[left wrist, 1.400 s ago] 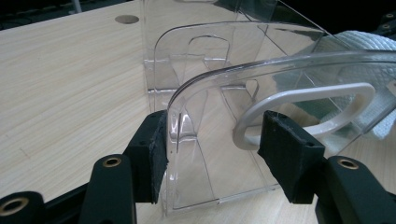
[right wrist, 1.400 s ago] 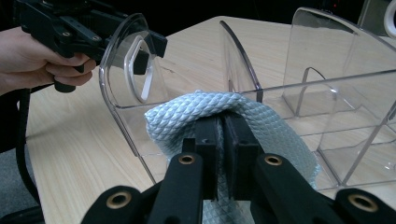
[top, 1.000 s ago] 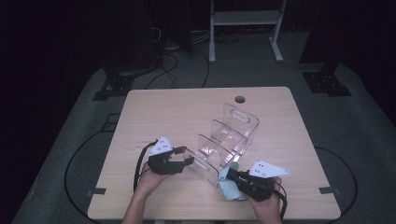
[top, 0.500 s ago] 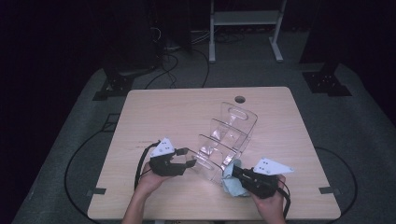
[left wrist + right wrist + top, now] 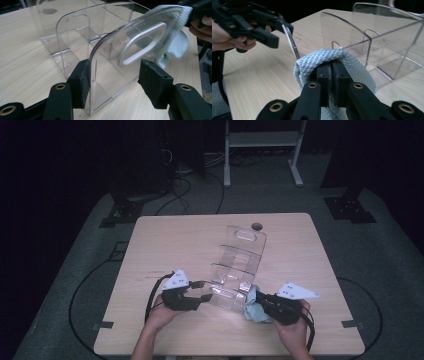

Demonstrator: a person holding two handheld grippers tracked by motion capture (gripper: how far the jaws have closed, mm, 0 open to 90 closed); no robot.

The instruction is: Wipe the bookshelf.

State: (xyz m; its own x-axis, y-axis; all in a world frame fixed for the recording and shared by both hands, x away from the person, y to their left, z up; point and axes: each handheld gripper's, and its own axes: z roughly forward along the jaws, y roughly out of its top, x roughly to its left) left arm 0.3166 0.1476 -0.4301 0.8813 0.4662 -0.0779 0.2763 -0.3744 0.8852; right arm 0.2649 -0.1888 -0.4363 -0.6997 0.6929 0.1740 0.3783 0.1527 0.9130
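A clear acrylic organizer point(image 5: 240, 265) lies on its back on the wooden table point(image 5: 165, 240), its handle slot toward the far edge. My left gripper point(image 5: 205, 290) holds its near panel point(image 5: 107, 75): one pad lies flat against the panel's edge and the other meets its lower edge. My right gripper point(image 5: 264, 306) is shut on a light blue-grey cloth point(image 5: 252, 307), which presses against the organizer's near right corner. In the right gripper view the cloth point(image 5: 324, 57) wraps over the shut jaws, with the organizer point(image 5: 387, 37) beyond and the left gripper point(image 5: 283, 33) at the upper left.
A small dark round hole point(image 5: 257, 226) sits in the tabletop near the far edge. Black cables point(image 5: 150, 297) trail from the grippers toward the person. Dark floor, stands and cables surround the table.
The right gripper and its cloth have shifted slightly against the organizer's near end, and the organizer has turned a little. The left hand has stayed put.
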